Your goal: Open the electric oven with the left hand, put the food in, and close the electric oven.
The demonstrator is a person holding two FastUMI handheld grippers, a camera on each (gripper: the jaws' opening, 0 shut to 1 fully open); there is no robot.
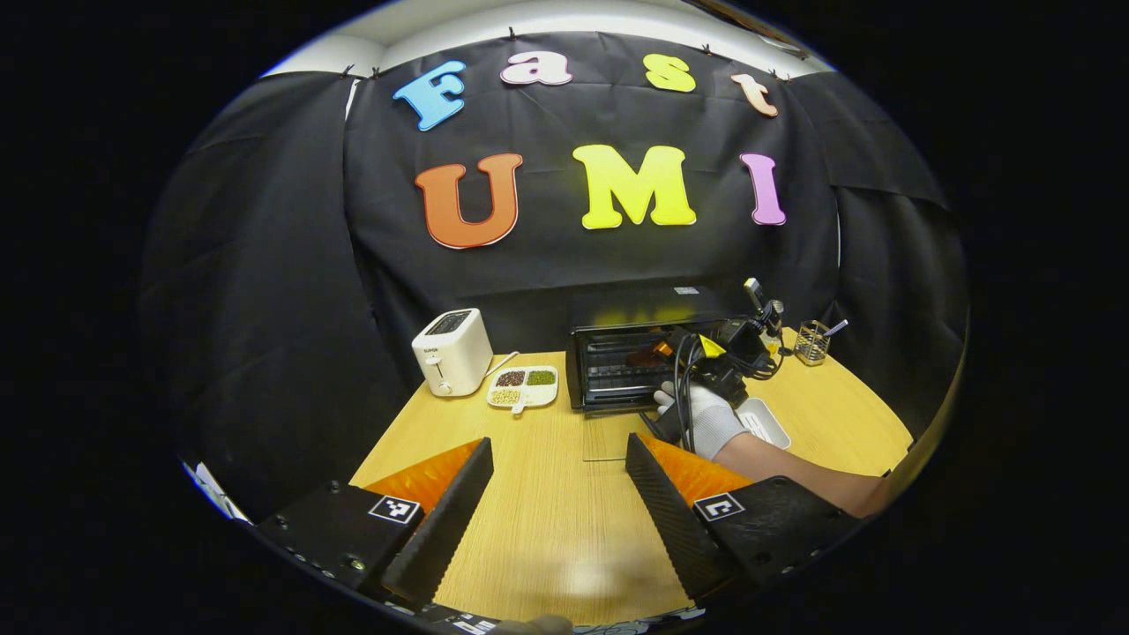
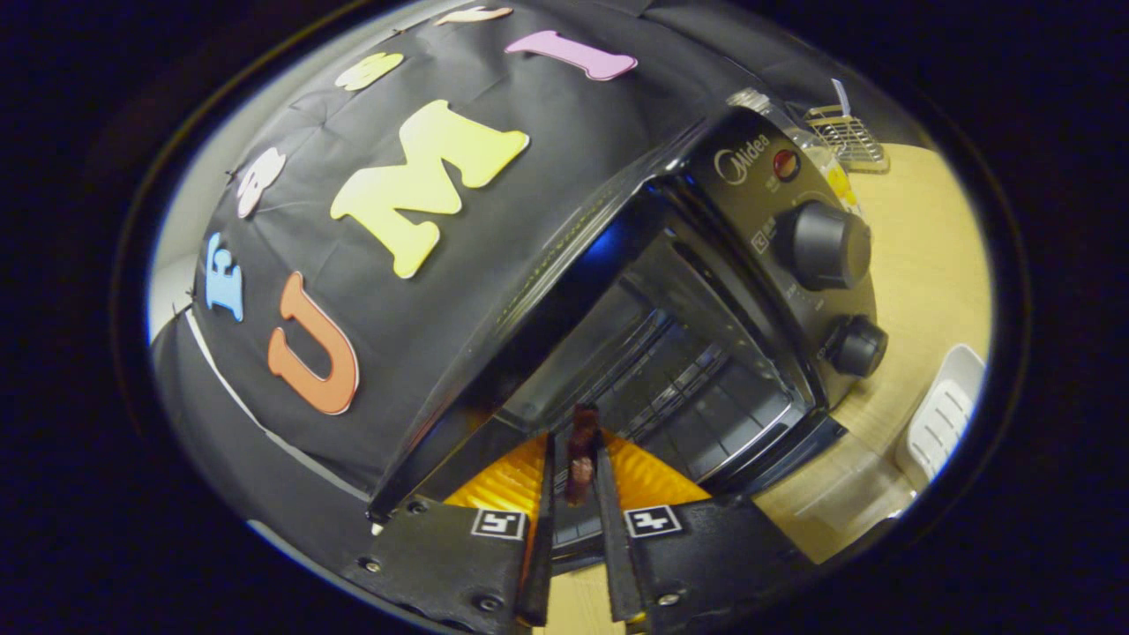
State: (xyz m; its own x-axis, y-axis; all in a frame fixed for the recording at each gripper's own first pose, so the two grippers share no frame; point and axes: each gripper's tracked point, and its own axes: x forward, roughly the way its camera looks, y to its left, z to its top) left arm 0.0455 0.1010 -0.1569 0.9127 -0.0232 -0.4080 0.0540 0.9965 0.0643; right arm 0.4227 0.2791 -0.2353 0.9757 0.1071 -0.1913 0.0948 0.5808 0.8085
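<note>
My right gripper clenches a dark reddish-brown food strip, long axis pointing into the open black electric oven | left gripper released over the wooden table

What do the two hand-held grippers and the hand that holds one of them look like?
Each hand-held gripper, left and right, has two long wedge-shaped fingers with ribbed inner faces, and black bodies carrying square black-and-white markers. In the left gripper view, a white glove covers the hand and black cables loop over the right gripper.
</note>
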